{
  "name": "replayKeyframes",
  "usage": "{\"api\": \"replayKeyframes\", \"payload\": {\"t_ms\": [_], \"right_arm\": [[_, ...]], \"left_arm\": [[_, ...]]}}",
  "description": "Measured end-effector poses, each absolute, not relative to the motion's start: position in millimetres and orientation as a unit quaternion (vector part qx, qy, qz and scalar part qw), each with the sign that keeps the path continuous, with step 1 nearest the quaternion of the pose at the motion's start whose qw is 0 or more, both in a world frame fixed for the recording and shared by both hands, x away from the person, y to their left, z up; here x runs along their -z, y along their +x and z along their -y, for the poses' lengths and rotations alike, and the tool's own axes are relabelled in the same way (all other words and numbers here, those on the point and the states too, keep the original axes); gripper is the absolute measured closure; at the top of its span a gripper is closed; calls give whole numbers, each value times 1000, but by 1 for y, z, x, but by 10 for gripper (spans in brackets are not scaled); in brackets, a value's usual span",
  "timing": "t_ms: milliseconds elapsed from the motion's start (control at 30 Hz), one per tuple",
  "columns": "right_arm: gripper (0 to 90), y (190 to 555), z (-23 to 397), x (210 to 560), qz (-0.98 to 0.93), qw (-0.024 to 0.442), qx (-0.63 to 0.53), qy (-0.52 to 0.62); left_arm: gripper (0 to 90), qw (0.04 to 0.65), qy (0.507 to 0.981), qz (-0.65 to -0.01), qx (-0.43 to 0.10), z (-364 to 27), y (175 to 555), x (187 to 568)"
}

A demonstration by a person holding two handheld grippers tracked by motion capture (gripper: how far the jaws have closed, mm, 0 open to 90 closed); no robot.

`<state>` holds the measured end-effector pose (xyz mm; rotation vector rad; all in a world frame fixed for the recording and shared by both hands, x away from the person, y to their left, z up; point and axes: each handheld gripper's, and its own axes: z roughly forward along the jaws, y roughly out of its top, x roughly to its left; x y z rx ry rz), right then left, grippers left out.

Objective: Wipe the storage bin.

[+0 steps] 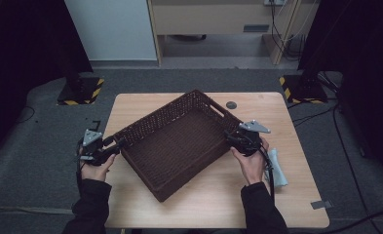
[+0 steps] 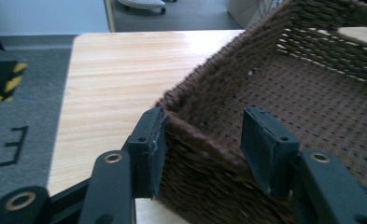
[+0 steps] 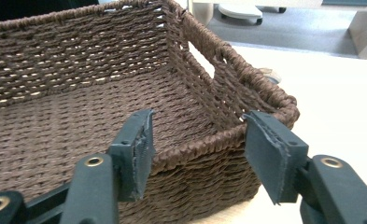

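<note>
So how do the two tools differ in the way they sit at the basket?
The left tool is at the basket's left corner, one pad outside the wall and one inside. The right tool is at the right corner, straddling the rim, both pads clear of it. Both stand open, each in a hand.

pale cloth [image 1: 278, 168] half hidden behind right hand [image 1: 251, 163]
</note>
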<state>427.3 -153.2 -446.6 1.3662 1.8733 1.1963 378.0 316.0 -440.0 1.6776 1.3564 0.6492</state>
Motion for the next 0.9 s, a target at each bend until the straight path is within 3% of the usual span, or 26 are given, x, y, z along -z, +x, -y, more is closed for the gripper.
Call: {"api": "replayKeyframes", "payload": {"t_ms": [367, 667, 900], "right_arm": [[457, 425, 156, 441, -702, 258, -437, 499], [459, 436, 181, 434, -689, 292, -433, 503], [545, 443, 189, 444, -692, 278, -437, 503]], "left_arm": [[445, 415, 689, -531, -268, -301, 371, 441], [459, 419, 686, -529, -273, -302, 382, 444], [457, 421, 687, -529, -267, -302, 379, 442]]}}
